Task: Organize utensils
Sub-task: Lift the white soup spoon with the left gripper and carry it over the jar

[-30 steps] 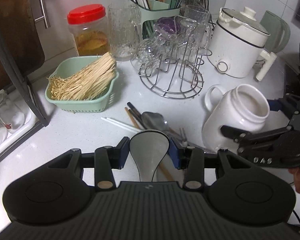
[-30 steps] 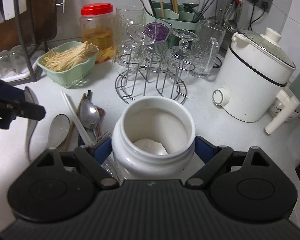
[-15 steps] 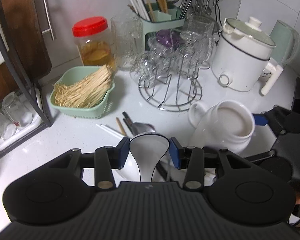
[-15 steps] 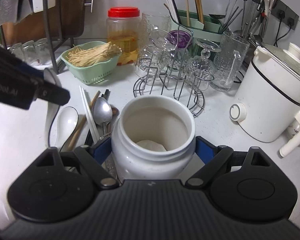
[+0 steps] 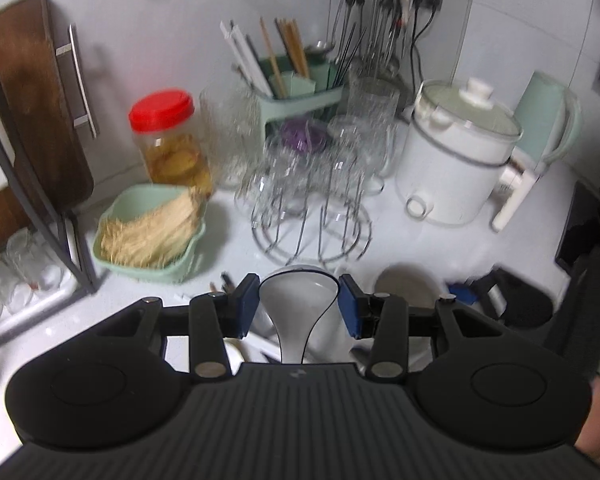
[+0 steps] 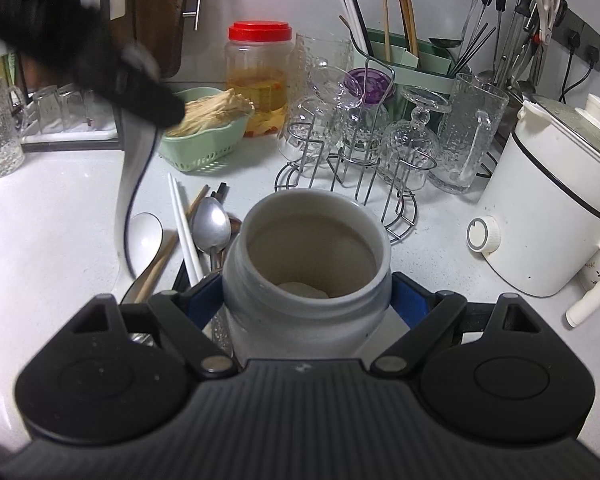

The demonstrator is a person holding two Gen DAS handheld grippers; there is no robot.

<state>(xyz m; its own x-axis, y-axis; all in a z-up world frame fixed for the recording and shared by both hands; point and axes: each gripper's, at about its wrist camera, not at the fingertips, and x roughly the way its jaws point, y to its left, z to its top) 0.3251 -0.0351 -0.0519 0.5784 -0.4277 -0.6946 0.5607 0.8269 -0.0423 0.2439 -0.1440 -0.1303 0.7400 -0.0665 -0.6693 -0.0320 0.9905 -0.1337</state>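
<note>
- Pinching a white ceramic spoon (image 5: pixel 298 304) between the blue pads of the left gripper (image 5: pixel 299 307), bowl end forward, lifted clear of the counter (image 6: pixel 52 208).
- Clamping the white jar (image 6: pixel 306 268) in the right gripper (image 6: pixel 306 300), mouth up.
- Leaving loose utensils (image 6: pixel 204 236) just left of that claw, possibly touching the jar; blurred.

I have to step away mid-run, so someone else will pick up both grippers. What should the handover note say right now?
Left gripper: shut on the white ceramic spoon, lifted off the counter.
Right gripper: shut on the white jar, mouth open, standing on the counter.
Left on the counter beside the jar: another white spoon, white chopsticks, wooden chopsticks, metal spoons.
Done: something pale already lies in the jar.
Left: probably drop the held spoon into the jar, then the rest.
</note>
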